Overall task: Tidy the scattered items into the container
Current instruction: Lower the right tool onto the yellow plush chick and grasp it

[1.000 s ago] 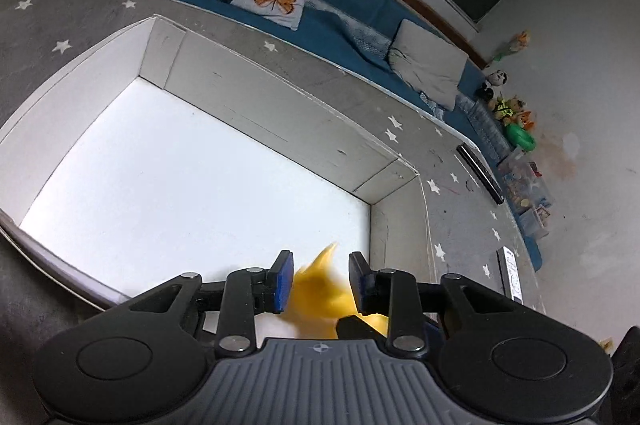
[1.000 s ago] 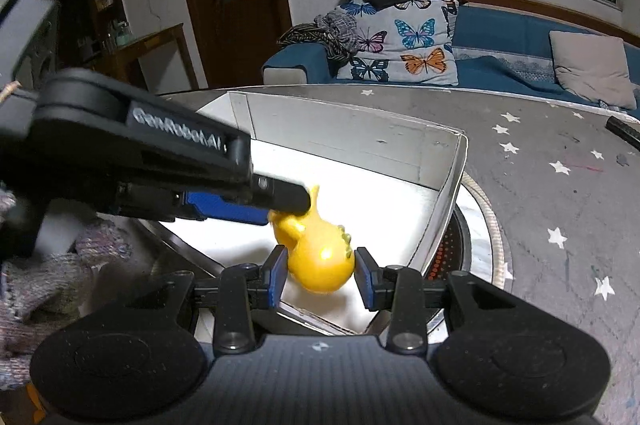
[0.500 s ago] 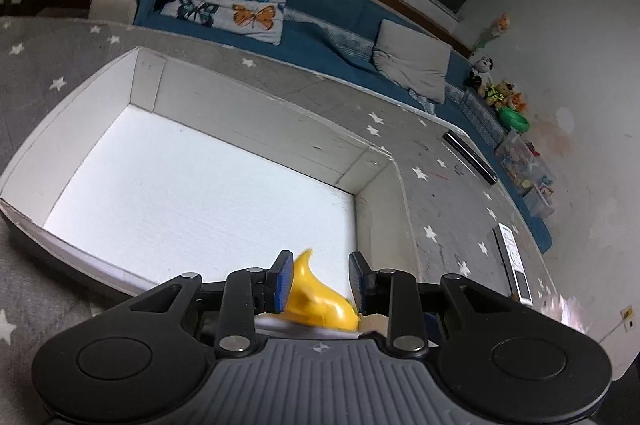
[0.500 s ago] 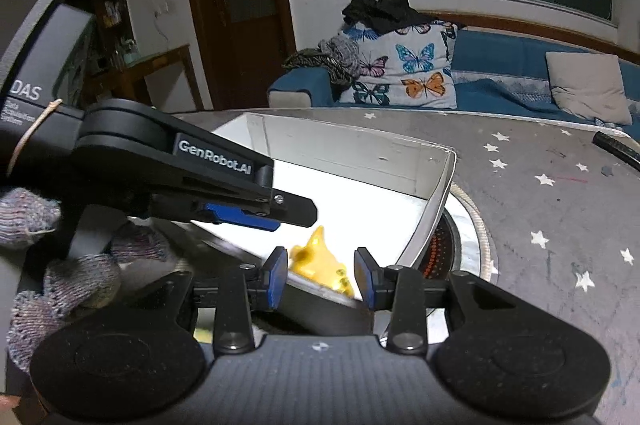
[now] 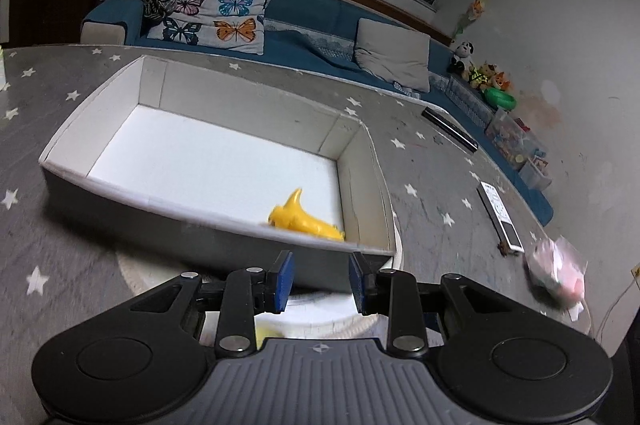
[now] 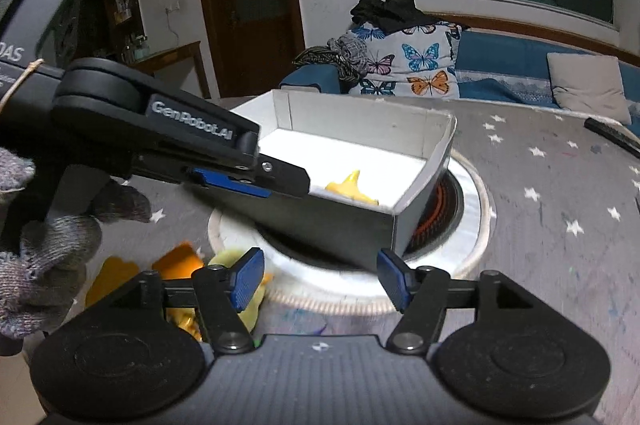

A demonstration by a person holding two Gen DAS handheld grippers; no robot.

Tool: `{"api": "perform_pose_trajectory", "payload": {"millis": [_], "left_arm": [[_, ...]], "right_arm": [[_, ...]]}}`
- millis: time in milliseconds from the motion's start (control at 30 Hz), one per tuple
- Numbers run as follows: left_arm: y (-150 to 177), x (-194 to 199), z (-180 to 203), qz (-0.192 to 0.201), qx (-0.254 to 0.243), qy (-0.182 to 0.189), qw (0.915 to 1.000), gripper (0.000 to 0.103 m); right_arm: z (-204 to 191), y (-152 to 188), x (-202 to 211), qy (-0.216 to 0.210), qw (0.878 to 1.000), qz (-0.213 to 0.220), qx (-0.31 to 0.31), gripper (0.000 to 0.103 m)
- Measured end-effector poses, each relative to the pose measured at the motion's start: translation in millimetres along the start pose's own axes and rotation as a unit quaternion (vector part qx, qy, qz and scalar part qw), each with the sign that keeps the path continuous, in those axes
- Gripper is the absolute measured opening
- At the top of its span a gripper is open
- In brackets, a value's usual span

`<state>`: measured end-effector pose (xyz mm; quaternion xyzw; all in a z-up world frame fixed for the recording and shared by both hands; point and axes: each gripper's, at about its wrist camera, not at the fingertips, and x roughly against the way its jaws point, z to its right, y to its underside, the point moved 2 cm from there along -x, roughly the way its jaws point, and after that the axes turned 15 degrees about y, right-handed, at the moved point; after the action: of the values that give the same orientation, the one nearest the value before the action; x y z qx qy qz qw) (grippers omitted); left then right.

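Left wrist view first: my left gripper stands with its jaws apart and nothing between them, just short of the near wall of the white box. Ahead of the jaws and slightly to their right, past that wall, a yellow toy lies on the box floor in the near right corner, close beside the right wall. Far off to the right of my jaws a pink bundle lies on the star-patterned cloth, blurred; I cannot tell what it is.

Right wrist view: my right gripper is spread wide and grips nothing, low before the near corner of the box, which sits on a round white ring. The yellow toy shows over the rim, ahead of my jaws. Just left of and below my left finger lie several loose pieces, orange and pale yellow-green, outside the box. A gloved hand carries the left gripper above them.

One toy lies in the box while others lie out, so I judge the sorting is midway. Next I would need to lower an open gripper over one loose piece, close on it and lift it clear of the near wall.
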<state>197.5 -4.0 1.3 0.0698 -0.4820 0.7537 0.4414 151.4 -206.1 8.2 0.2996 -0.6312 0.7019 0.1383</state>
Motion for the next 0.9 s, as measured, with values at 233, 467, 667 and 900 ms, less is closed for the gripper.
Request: {"api": "perform_pose_trajectory", "payload": {"millis": [233, 467, 667, 900], "left_arm": [[17.4, 19.3, -0.8, 0.004, -0.002, -0.007, 1.0, 0.032], [26.6, 31.5, -20.0, 0.001, 0.031, -0.012, 0.9994, 0.034], [31.3, 30.1, -27.8, -0.008, 0.051, -0.005, 0.9987, 0.034], [34.4, 25.3, -28.2, -0.017, 0.053, -0.005, 0.9984, 0.034]], "right_arm": [[-7.7, 10.1, 6.6, -0.017, 1.0, -0.006, -0.003, 0.075], [-26.3, 15.8, 10.2, -0.042, 0.999, -0.003, 0.013, 0.086], [-46.8, 21.4, 6.8, -0.057, 0.998, -0.009, 0.038, 0.088], [-64.1, 26.5, -2.2, -0.058, 0.996, -0.013, 0.065, 0.088]]}}
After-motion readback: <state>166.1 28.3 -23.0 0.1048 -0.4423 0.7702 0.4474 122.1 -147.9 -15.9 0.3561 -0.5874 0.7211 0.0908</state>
